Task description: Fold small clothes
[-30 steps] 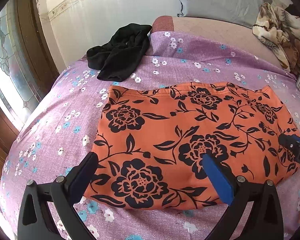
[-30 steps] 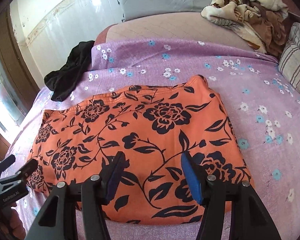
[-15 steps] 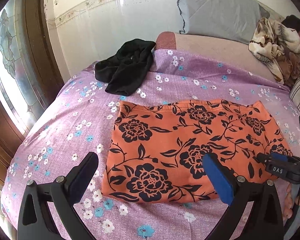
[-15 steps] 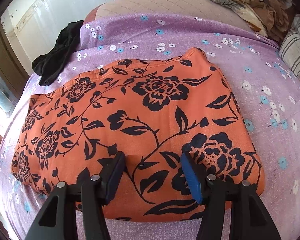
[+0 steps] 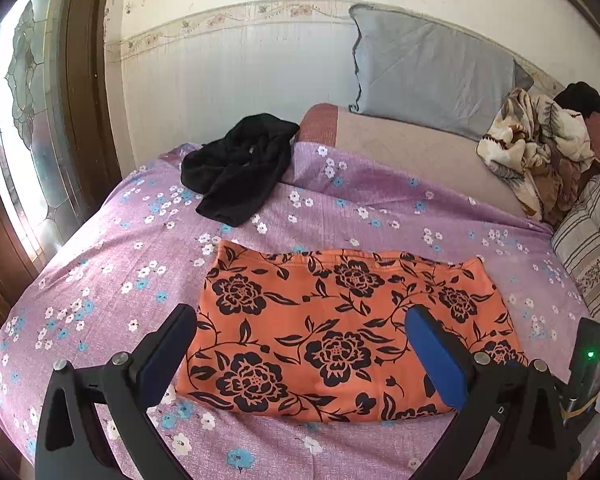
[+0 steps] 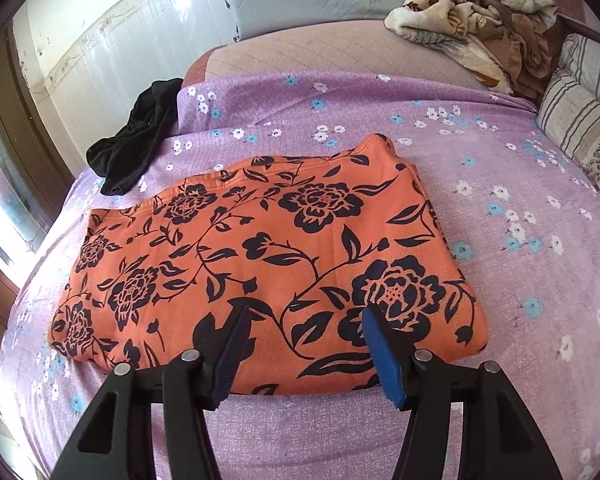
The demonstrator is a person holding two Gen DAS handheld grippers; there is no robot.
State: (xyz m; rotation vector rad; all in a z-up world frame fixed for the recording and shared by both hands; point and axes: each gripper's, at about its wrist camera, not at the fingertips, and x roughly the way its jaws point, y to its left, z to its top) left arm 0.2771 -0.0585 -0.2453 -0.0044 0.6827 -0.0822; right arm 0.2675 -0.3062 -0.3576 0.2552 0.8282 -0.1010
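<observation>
Where the purple bedsheet point(image 5: 100, 264) is flattest, in the lower middle of the left wrist view, lies the orange garment point(image 5: 340, 332), folded to a wide, roughly rectangular pad. Its cloth looks soft and a little thick, printed with big black flowers, leaves and thin stems. Its long axis runs from left to right across that frame; in the right wrist view it goes slanted, from lower left to upper right. A stitched band follows the far long edge, and the near edge is a rounded fold.

The left gripper point(image 5: 302, 354) hangs above the near part of the garment with its jaws wide apart and nothing between them; the blue pads point(image 5: 436, 364) touch no cloth. The right gripper point(image 6: 304, 346) is over the near right part of the garment, its jaws also apart, and I cannot tell whether the tips touch the cloth.

The sheet has a fine woven grain with small white and blue flowers. At the upper left of the left view a black garment point(image 5: 240, 168) lies crumpled. Further back stands a grey pillow point(image 5: 432, 76) against the wall, and at the right a crumpled patterned blanket point(image 5: 536, 152) and a striped cushion point(image 5: 588, 248).
</observation>
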